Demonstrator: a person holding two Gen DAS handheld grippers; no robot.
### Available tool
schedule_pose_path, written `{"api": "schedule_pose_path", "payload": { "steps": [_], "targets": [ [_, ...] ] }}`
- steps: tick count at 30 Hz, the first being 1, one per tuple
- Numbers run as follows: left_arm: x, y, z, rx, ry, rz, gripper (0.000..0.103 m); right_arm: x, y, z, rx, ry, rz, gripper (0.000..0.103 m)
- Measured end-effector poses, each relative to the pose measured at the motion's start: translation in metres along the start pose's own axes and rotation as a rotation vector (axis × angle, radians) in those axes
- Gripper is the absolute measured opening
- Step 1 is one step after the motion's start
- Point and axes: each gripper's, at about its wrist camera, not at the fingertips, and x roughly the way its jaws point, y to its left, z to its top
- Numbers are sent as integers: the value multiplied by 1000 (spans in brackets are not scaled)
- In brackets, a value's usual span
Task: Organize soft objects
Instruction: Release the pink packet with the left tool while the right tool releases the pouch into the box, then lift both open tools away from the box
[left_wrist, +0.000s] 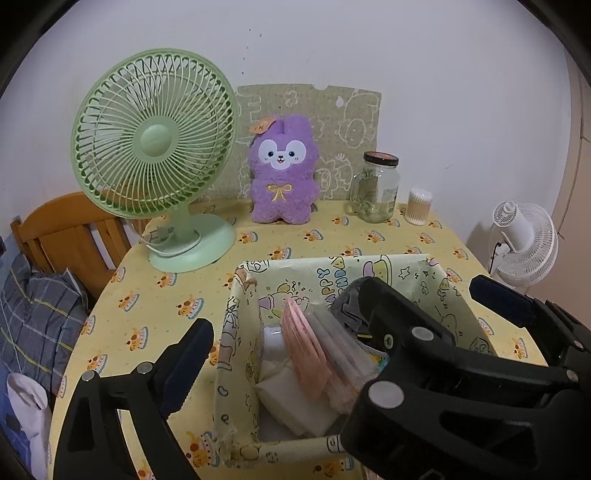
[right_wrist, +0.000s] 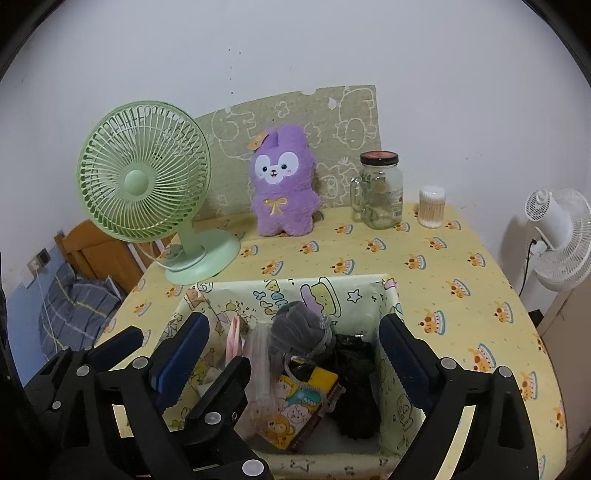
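Right wrist view: both the right gripper (right_wrist: 295, 358) and left gripper (left_wrist: 284, 325) hang released over the box (right_wrist: 388, 291), its rim near the counter (right_wrist: 461, 266) edge.

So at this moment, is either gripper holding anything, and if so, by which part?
Nothing is held. The left gripper and the right gripper are both open above the box of soft things, with nothing between their fingers.
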Motion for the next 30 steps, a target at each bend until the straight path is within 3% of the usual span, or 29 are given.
{"api": "schedule_pose_path", "payload": {
  "steps": [30],
  "targets": [
    [-98,-8,-17,17,-96,-23,103,-107,21,-15,-41,-102,-65,103]
  ]
}}
